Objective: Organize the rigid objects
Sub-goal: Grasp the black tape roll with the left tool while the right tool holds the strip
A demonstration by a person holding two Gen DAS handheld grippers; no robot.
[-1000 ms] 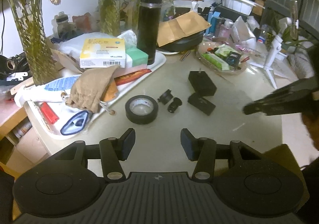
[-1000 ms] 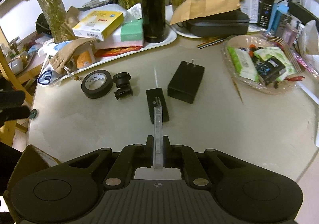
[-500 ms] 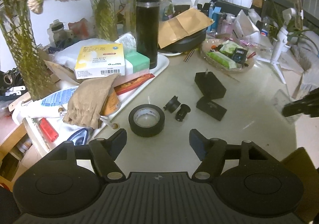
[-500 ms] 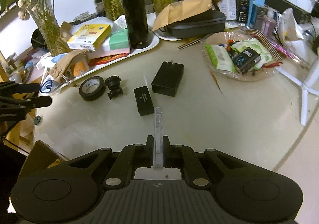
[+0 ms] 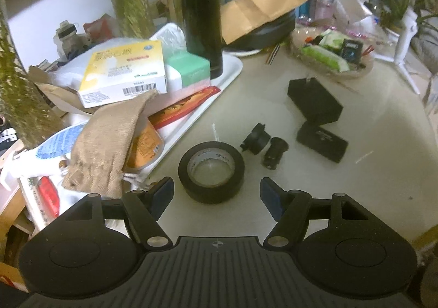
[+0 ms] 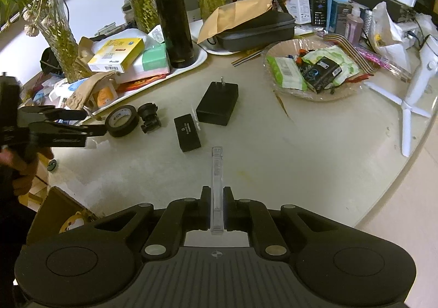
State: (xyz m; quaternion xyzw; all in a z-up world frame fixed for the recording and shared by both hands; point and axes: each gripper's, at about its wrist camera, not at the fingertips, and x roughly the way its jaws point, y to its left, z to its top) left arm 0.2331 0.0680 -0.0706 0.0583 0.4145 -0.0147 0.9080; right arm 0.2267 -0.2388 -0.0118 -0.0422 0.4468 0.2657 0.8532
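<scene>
clear plastic case point(image 6: 217, 193) is clamped upright between the closed jaws of the right gripper point(image 6: 216, 194), held above the table point(image 6: 301, 149) | black tape roll point(image 5: 211, 172) lies on the table just ahead of the left gripper point(image 5: 216, 193), whose jaws are spread wide and empty | two lens pieces point(image 5: 264, 145), small black box point(image 5: 322, 141) and black adapter point(image 5: 314, 101) are seen beside the roll | cluttered white tray point(image 5: 216, 89) is set to the left
</scene>
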